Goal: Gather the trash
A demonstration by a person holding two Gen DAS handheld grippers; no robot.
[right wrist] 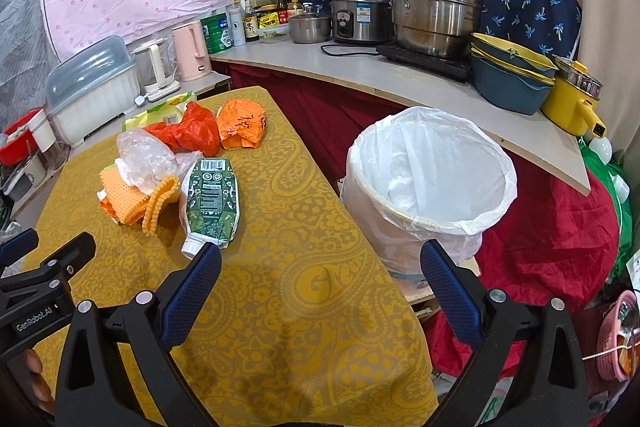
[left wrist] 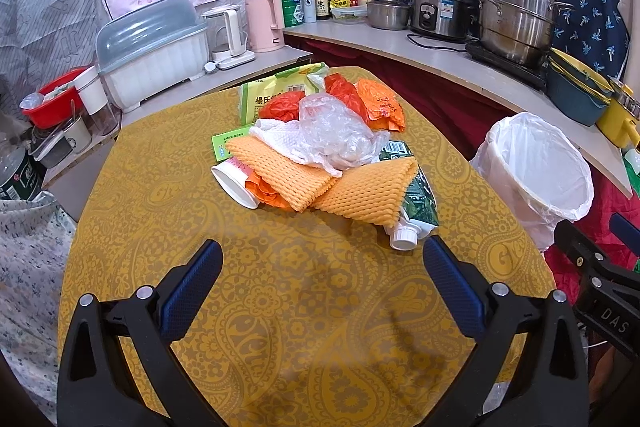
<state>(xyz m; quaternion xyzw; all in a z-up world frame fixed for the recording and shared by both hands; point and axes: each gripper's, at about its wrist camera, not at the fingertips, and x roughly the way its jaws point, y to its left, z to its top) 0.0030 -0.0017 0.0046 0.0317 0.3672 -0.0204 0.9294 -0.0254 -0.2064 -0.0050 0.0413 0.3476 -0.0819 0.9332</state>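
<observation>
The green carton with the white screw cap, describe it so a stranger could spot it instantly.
On the yellow paisley tablecloth, find the trash heap. At its edge nearest the white-lined bin lies a flattened green printed carton; alone there, it has a white screw cap and barcode.

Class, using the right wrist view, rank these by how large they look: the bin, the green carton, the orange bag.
1. bin, though it sits nearer the camera.
2. green carton
3. orange bag, farther away, so that gap is unsure.

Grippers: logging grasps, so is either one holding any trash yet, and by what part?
Nothing held: left gripper and right gripper both open, empty.
</observation>
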